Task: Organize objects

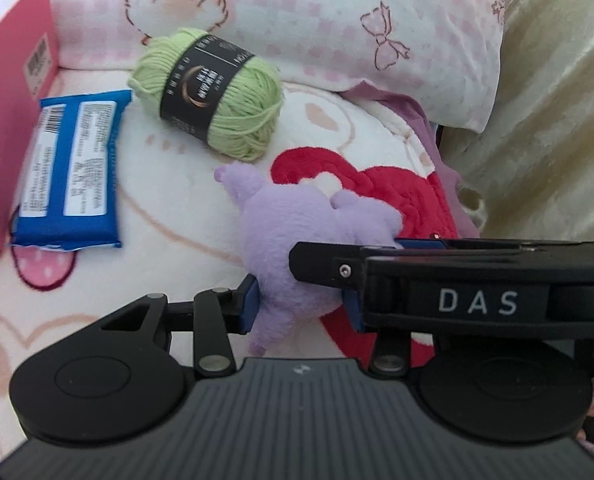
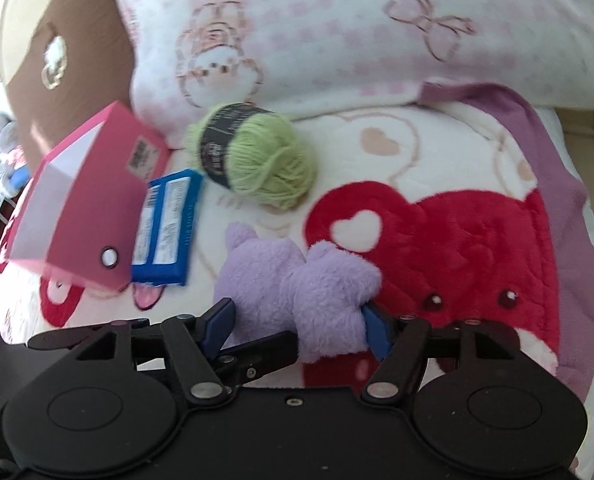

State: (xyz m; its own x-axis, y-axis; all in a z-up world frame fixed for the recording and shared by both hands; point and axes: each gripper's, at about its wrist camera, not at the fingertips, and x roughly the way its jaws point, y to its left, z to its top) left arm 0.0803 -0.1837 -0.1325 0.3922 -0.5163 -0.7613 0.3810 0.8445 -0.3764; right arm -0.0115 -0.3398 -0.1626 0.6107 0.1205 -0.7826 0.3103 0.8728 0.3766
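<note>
The left gripper (image 1: pixel 301 300) is holding the purple plush toy (image 1: pixel 297 232) between its blue-padded fingers (image 1: pixel 250 304), which are standing fairly narrow and pressing into the fur on both sides. The right gripper (image 2: pixel 297 320) is bracketing the same plush toy (image 2: pixel 293 280) from its own side; its fingers (image 2: pixel 377 326) are standing wider, the pads touching the fur on either flank, and how firmly they are pressing I cannot tell. In the left wrist view the right gripper's black finger is crossing just over the plush's right side.

The toy is lying on a cream blanket (image 1: pixel 169 208) spread on a bed, partly over a red heart patch (image 2: pixel 457 248) that is extending to the right of the fingers. Beyond the fingertips, a ball of green yarn (image 1: pixel 213 92) with a black label is resting on the blanket, well apart from the plush. Ahead and to the left of the fingers a blue packet (image 1: pixel 69 172) is lying flat, and just left of it a pink box (image 2: pixel 85 200) is standing open, touching or overlapping the packet's edge. Behind the yarn, a pink-checked pillow (image 2: pixel 337 40) with a bow print is leaning at the far side.
</note>
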